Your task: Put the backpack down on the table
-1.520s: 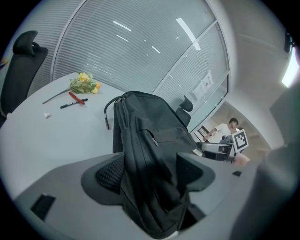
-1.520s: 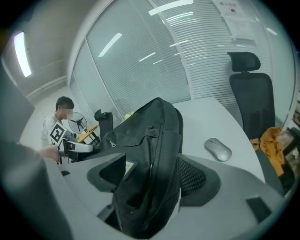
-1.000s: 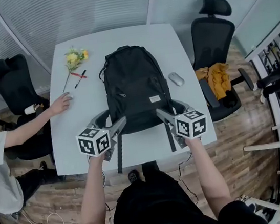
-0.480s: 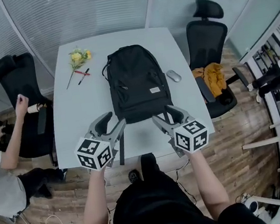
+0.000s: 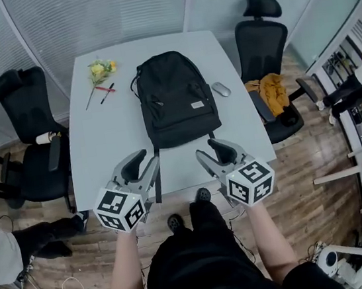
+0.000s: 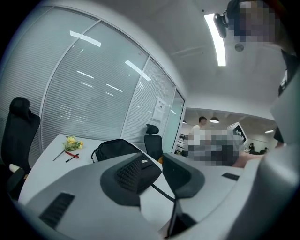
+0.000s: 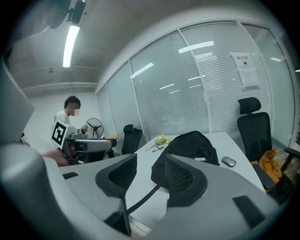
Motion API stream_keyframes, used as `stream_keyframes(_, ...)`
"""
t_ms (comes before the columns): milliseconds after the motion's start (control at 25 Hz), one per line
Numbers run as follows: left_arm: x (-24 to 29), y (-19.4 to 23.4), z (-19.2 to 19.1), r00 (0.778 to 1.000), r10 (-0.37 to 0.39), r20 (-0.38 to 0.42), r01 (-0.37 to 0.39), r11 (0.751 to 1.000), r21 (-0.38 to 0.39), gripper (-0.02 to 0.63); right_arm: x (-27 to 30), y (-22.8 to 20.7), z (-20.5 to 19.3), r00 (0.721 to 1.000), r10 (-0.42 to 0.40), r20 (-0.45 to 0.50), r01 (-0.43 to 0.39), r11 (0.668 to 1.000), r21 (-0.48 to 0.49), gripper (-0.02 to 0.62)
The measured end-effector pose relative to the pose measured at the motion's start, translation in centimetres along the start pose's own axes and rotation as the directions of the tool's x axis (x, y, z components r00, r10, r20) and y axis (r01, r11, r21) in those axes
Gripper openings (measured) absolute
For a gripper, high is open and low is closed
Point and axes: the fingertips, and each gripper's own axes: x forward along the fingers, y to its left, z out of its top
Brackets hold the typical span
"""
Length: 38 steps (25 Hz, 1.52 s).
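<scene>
As the backpack (image 5: 176,98) lies flat on the table (image 5: 104,144), centred towards its far edge, I hold both claws off the near edge, clear of it. The left gripper (image 5: 142,160) and right gripper (image 5: 214,152) have jaws part-way apart, just been closing, with nothing between them. The left edge is bare. A mouse (image 5: 220,89) sits by the right edge. One strap (image 5: 158,174) overhangs the near edge, its end hard to trace.

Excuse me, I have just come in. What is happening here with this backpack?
A person holds a gripper in each hand. The backpack lies flat on the table, so the task looks done. The left gripper and the right gripper hover at the table's near edge, apart from the backpack. Their jaws have just been closing, with nothing between them. Flowers, a pen and a mouse lie beside the backpack.
</scene>
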Motion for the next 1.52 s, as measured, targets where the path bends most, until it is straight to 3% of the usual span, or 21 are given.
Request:
stream_keyframes(600,-1.5,-2.2,2.1,0.998,0.012,0.065,-0.013,1.0,0.026,0.041,-3.3,0.9,2.3,0.997,0.028,0.075,-0.025,0.999,-0.03,0.078)
stream_keyframes(1080,-1.5,-2.4,2.1,0.999,0.017,0.044,-0.02,0.997,0.074,0.006,-3.9,0.8,2.4,0.994,0.017,0.109,-0.015,1.0,-0.023,0.015)
stream_keyframes(1520,-1.2,-3.3,1.8,0.999,-0.014,0.03,0.01,0.994,0.111,0.003,-4.3,1.3,2.4,0.993,0.001,0.115,0.004,0.999,-0.046,0.011)
